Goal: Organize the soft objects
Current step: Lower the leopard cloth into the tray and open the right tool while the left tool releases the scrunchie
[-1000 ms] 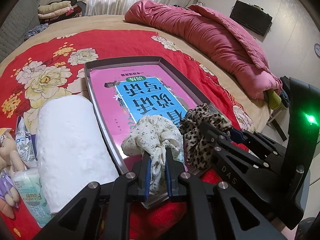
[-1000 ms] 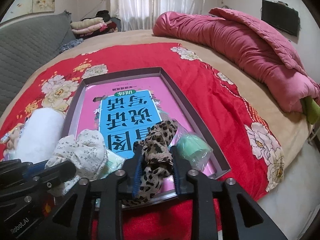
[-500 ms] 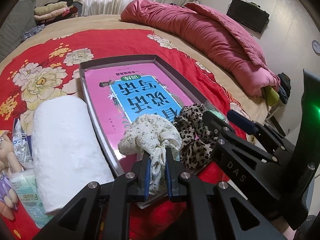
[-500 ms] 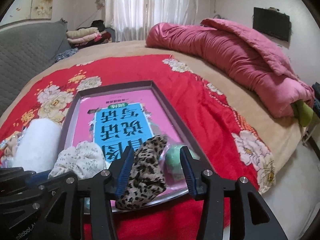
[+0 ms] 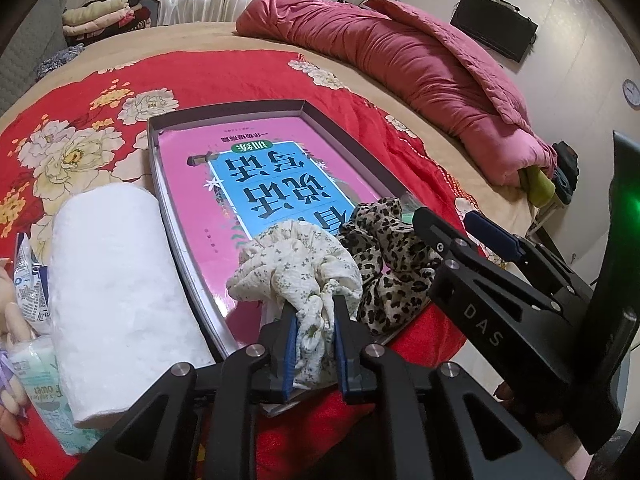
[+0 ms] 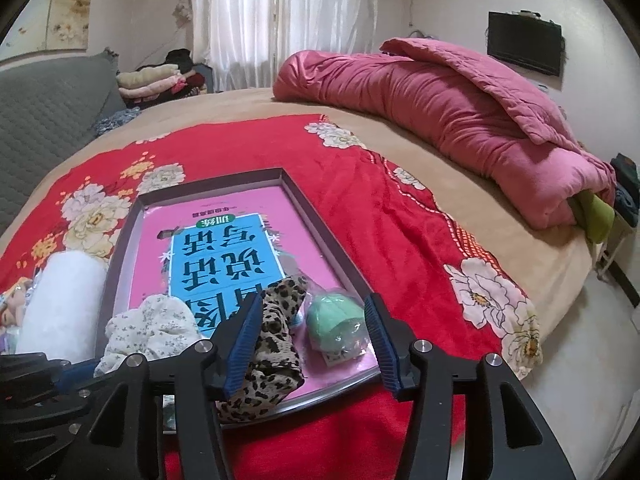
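A cream floral scrunchie [image 5: 296,264] rests on the near end of a grey tray [image 5: 224,110], over a pink and blue book [image 5: 256,176]. My left gripper [image 5: 315,320] still pinches a fold of it, and its jaws are opening. A leopard-print scrunchie [image 6: 276,344] lies loose beside it at the tray's near edge. My right gripper [image 6: 314,308] stands open and is opening wider. The leopard scrunchie lies by its left finger, and a green item in clear wrap [image 6: 336,320] lies between the fingers; the pads press on neither.
A white paper roll [image 5: 108,280] lies left of the tray, with a tissue pack [image 5: 36,384] and a doll beside it. A rolled pink quilt [image 6: 440,108] fills the far right of the bed. Folded clothes [image 6: 152,80] are stacked at the back. The bed's edge drops off on the right.
The right gripper's jaws opened and let go of the leopard-print scrunchie, which now lies in the tray. The left gripper stayed on the floral scrunchie, its jaws a touch wider.
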Tool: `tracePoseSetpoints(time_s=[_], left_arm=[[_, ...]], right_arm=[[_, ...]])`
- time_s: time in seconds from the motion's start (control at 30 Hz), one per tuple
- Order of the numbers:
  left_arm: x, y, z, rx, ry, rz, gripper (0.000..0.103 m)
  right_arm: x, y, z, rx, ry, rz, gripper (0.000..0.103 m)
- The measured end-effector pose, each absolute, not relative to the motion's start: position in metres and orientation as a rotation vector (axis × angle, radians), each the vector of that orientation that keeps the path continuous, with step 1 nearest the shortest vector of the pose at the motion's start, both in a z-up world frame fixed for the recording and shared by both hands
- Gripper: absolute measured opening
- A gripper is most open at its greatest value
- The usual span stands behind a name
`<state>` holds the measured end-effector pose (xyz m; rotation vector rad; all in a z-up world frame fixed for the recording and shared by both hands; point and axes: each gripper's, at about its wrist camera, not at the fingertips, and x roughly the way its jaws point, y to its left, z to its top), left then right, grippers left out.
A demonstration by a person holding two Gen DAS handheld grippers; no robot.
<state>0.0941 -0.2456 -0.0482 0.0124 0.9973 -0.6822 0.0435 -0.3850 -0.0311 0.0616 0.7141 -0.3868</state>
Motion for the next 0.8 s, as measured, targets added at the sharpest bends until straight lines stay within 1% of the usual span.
tracePoseSetpoints(time_s=[0.1,0.27,0.4,0.63,0.7,0.73,0.77,0.8], left_arm=[[0.094,-0.246,-0.048,0.014,0.993,-0.686,0.018],[0.091,-0.247,-0.047,0.024,0.984,-0.692,0.026],[0.089,-0.249,-0.047,0.046,0.980,-0.687,0.028],[0.088,-0.247,-0.043,0.048,0.960,-0.691,0.035],[0.088,-0.245,-0.040,0.046,0.946,-0.683,0.045],[0.088,-0.245,-0.039,0.050,0.939,-0.676,0.055],[0.088,-0.243,-0.038,0.051,0.926,-0.663,0.059],[0.089,-0.242,-0.037,0.047,0.922,-0.659,0.059]], right_arm=[[0.044,-0.386,-0.031,0.060,0.715,-0.393,0.055],[0.043,-0.387,-0.031,0.059,0.715,-0.397,0.055],[0.042,-0.388,-0.032,0.063,0.717,-0.401,0.055],[0.042,-0.389,-0.032,0.064,0.714,-0.405,0.055],[0.042,-0.389,-0.032,0.067,0.716,-0.407,0.056],[0.042,-0.390,-0.032,0.068,0.717,-0.410,0.056],[0.042,-0.391,-0.032,0.070,0.717,-0.412,0.056],[0.042,-0.391,-0.033,0.071,0.718,-0.414,0.056]])
